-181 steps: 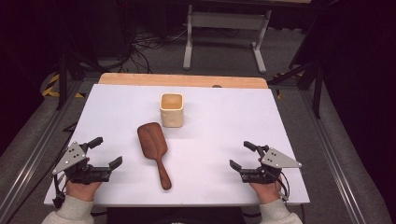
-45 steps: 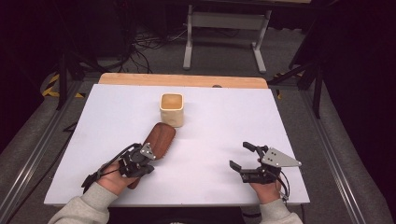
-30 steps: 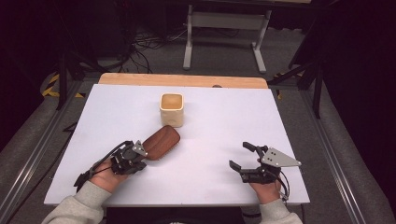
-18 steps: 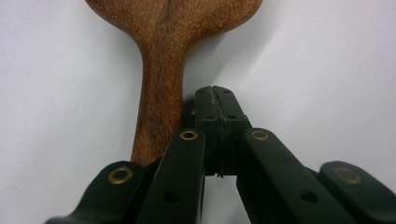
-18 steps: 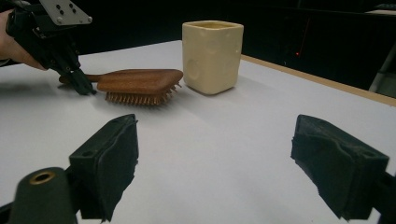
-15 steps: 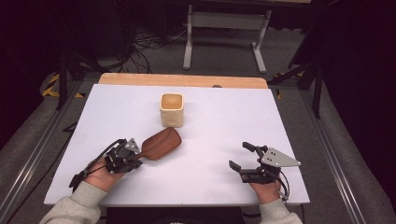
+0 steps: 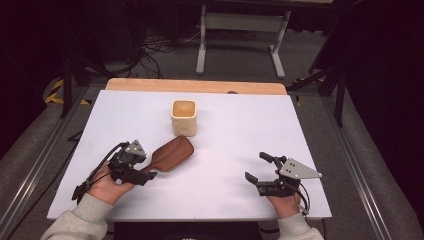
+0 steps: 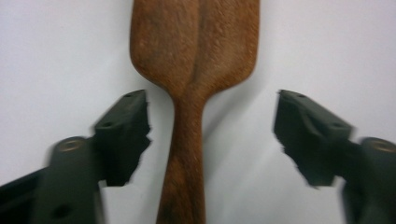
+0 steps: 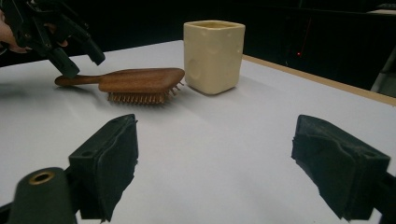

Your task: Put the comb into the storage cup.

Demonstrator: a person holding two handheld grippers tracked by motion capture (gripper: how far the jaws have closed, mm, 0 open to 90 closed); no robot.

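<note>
Left gripper (image 7: pixel 148 173) jaws just sprung wide, releasing wooden hairbrush (image 7: pixel 170 153) bristles-down near the cream cup (image 7: pixel 183 117), handle lying free between them; right gripper (image 7: pixel 259 169) idle, wide apart, empty, near right.

On the table (image 7: pixel 230 200), the hairbrush (image 7: pixel 170 153) lies centre-left, the cup (image 7: pixel 183 117) just above it, toward upper centre.

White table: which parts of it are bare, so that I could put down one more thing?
The white table is bare right of the cream cup, up to the right hand-held gripper. The far-left corner beside the cup is also bare. It is crowded at front left: the wooden hairbrush lies bristles-down, its handle between the open jaws of the left hand-held gripper.
</note>
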